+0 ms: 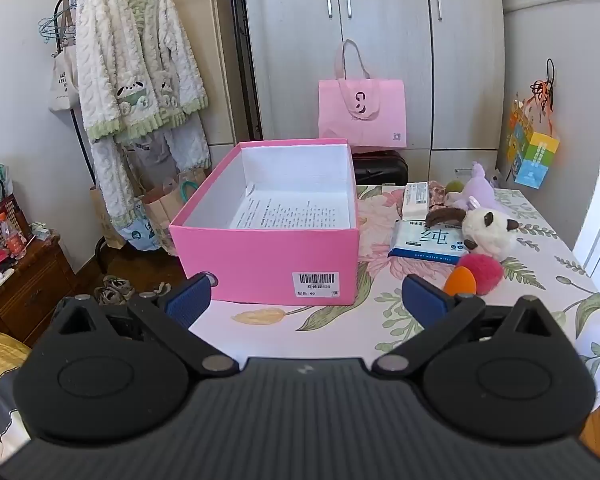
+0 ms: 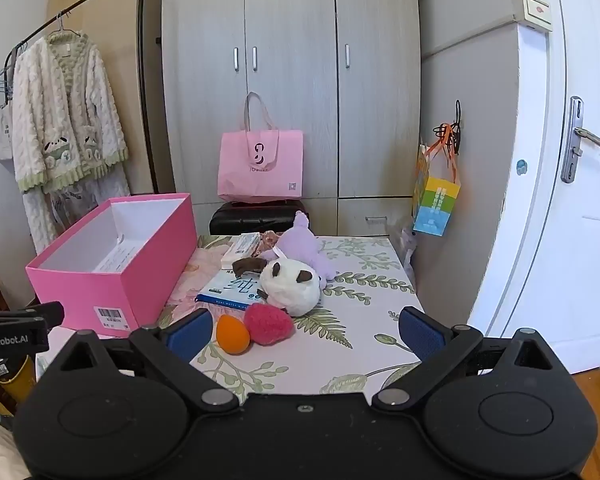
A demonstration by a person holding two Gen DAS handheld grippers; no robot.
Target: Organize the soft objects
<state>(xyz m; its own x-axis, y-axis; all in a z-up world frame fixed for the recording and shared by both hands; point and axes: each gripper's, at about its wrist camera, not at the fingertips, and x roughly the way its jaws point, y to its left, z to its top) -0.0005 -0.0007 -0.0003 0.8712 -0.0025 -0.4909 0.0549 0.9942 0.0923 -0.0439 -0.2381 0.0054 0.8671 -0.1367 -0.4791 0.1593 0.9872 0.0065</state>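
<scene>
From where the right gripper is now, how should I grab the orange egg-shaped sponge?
Grip the orange egg-shaped sponge across its rounded middle, coming from the front and above with the open right gripper. Its near and left sides are clear; the pink pom-pom touches its right side, so slip one finger between them carefully.

Both views are bright with soft, even daylight, and the colours read true. The flowered bench [image 1: 440,320] shows only faint, short shadows under the toys; the pink box [image 1: 268,256] is evenly lit, its white inside glowing. Focus is sharp from near to far. Fisheye curvature bends the wardrobe [image 2: 292,80] and door [image 2: 572,200] toward 3 o'clock, and dark vignetting clips the corners.
</scene>
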